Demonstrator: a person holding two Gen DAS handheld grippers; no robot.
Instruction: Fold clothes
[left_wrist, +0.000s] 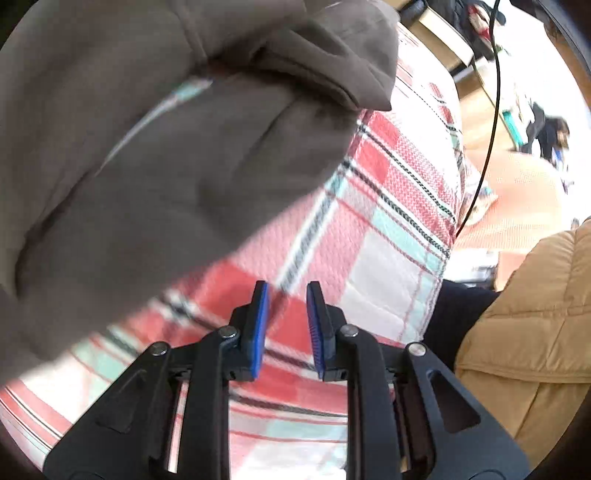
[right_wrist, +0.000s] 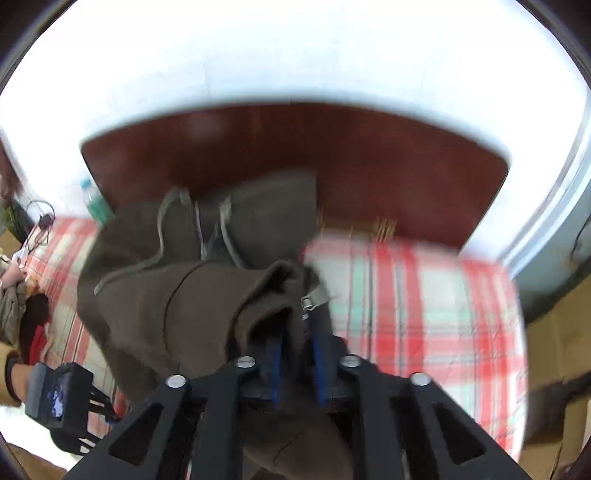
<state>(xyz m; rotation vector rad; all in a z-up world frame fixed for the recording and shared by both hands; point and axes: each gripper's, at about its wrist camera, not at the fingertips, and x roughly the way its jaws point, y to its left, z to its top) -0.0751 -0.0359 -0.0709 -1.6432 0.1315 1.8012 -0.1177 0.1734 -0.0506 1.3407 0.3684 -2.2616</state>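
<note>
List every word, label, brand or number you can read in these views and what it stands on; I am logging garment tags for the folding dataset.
No text can be read in either view.
Brown drawstring hoodie: no print or tag wording visible; the grey tab near its zipper is blurred.
Glowing screen on the left hand-held gripper: too blurred to read.
Red, white and teal plaid bedspread: pattern only.

We see a dark brown-grey fleece hoodie (right_wrist: 192, 295) with pale drawcords, bunched and partly lifted over the plaid bed, near edge raised, hood end far toward the headboard.
</note>
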